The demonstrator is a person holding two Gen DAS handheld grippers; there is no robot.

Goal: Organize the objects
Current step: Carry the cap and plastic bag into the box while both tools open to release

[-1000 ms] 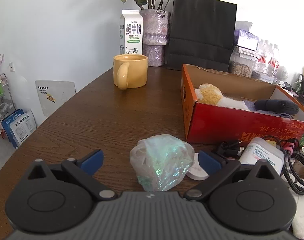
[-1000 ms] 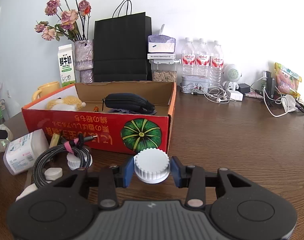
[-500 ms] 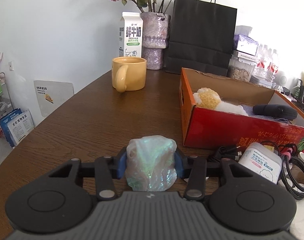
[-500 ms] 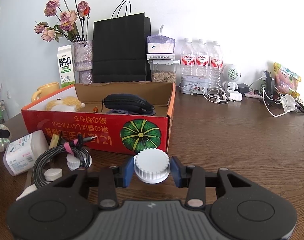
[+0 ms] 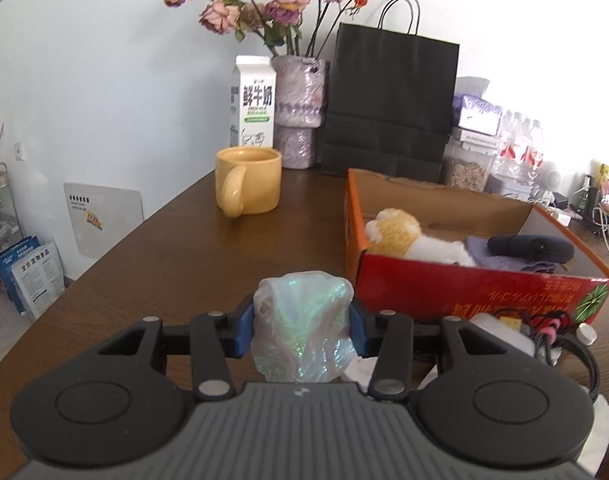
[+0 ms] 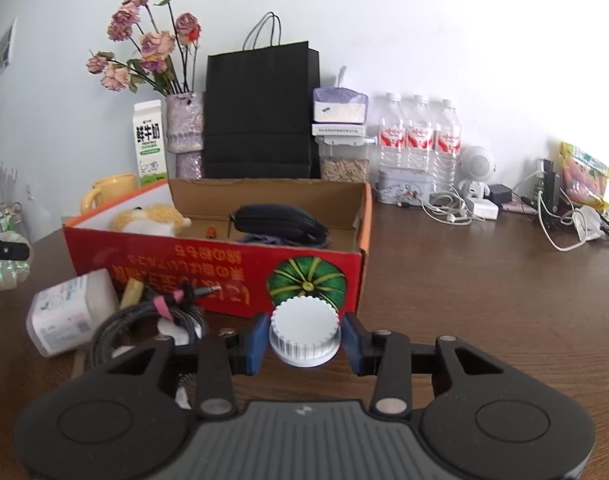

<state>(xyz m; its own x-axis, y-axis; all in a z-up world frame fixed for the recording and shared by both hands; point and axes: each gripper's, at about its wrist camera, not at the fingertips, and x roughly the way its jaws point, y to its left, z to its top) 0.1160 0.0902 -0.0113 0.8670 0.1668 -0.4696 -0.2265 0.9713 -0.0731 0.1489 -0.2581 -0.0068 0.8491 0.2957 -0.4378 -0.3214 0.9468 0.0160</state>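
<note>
Left gripper (image 5: 303, 331) is clamped on a crinkly iridescent bag (image 5: 303, 326), blue pads squeezing both sides, tilted a bit downward and held over the table (image 5: 176, 256) just short of the red box (image 5: 456, 296). Right gripper (image 6: 304, 338) is angled down about the same, pinching a white ribbed cap (image 6: 304, 331) in front of the box's pumpkin picture. Inside the box: a plush toy (image 5: 396, 234) and a dark pouch (image 5: 530, 248). Coiled cable (image 6: 144, 316) and a white packet (image 6: 70, 312) lie in front of the box, left of the cap.
</note>
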